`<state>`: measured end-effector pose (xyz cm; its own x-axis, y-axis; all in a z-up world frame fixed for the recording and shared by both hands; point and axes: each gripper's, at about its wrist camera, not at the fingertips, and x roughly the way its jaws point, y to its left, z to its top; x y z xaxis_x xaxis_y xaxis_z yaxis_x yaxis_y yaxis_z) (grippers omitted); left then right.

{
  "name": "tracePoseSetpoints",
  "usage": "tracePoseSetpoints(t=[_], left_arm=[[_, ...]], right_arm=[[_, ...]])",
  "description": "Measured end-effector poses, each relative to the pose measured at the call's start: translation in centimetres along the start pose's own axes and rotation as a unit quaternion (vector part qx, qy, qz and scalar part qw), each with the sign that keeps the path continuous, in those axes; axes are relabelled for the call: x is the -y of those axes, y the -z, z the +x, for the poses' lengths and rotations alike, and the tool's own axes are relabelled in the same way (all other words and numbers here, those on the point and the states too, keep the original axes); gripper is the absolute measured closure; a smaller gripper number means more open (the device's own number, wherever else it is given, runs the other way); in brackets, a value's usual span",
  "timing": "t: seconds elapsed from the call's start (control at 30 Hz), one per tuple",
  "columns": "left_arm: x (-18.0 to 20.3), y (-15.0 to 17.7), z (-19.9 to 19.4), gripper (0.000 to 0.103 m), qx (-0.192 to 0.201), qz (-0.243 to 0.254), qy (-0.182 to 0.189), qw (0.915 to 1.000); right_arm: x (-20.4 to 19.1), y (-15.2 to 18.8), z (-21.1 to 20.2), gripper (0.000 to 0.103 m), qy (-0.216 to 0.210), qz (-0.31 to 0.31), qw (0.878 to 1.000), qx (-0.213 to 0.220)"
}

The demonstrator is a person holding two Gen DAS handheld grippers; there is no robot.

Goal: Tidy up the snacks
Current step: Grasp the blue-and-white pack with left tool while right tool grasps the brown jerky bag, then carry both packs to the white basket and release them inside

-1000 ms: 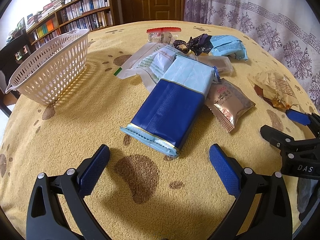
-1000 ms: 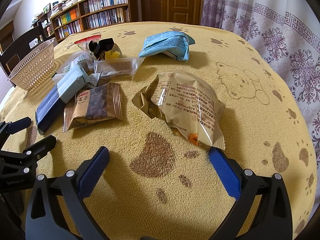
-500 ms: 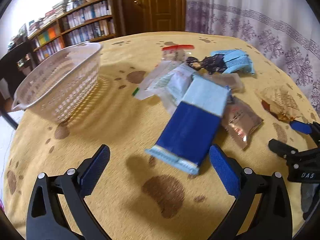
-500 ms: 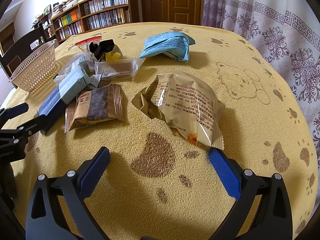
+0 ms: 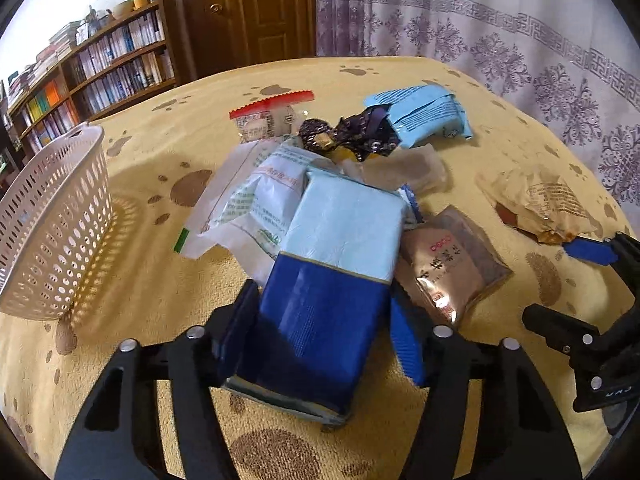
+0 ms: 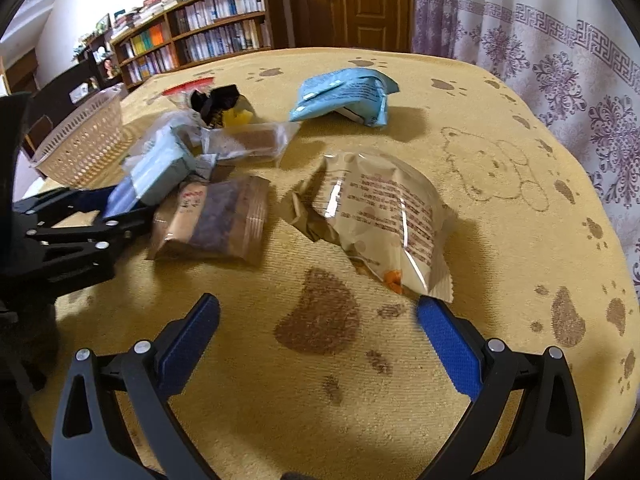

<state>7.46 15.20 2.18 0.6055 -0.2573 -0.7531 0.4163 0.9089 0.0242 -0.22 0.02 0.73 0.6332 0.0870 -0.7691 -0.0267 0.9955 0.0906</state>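
Basket, white perforated plastic (image 5: 56, 232), stands at the far left of the yellow paw-print tablecloth (image 5: 152, 248); as far as its visible part shows, nothing lies in it; sorting is judged barely begun.

Left gripper (image 5: 320, 332) has its blue-padded fingers (image 5: 406, 348) set against both long sides of the dark-blue and pale-blue rectangular packet (image 5: 332, 280); the jaws are clenched on its near end; whether the packet has left the cloth cannot be told. Its far end overlaps a white printed plastic pouch (image 5: 256, 208) to the left and sits just beside a brown foil sachet (image 5: 448, 268) to the right.

Behind these lie a clear bag with a red serrated top (image 5: 268, 116), a dark crinkled wrapper (image 5: 352, 136), a translucent wrapped brown bar (image 6: 248, 142) and a light-blue soft pack (image 5: 424, 116); all rest on the cloth, none in the basket.

Further right, apart from the heap, lies a beige crinkled snack bag with printed text (image 6: 380, 216). Right gripper (image 6: 316, 332) hovers just short of it with fingers spread wide, grasping nothing; one pad is near the bag's near corner, contact not evident.

Outstanding, by judgement: carry the held packet left to the basket, then the remaining items in turn.
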Motion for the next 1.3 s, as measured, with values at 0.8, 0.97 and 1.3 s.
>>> tracePoseSetpoints(t=[0.8,0.97,1.3], left_arm=[[-6.1,1.5,-8.9,0.051,0.076,-0.07,-0.015,0.9945],[-7.9,1.4,-10.1,0.051,0.088,-0.084,-0.026,0.9922],[-9.7,0.9,-10.6,0.051,0.093,-0.103,-0.042,0.9894]], right_arm=[[-6.7,-3.9,3.0,0.005,-0.047,-0.023,0.999,-0.012],[-7.5,-4.2,4.0,0.006,-0.015,-0.026,0.999,-0.017],[-7.4,-3.9,3.3,0.031,0.021,-0.028,0.999,-0.003]])
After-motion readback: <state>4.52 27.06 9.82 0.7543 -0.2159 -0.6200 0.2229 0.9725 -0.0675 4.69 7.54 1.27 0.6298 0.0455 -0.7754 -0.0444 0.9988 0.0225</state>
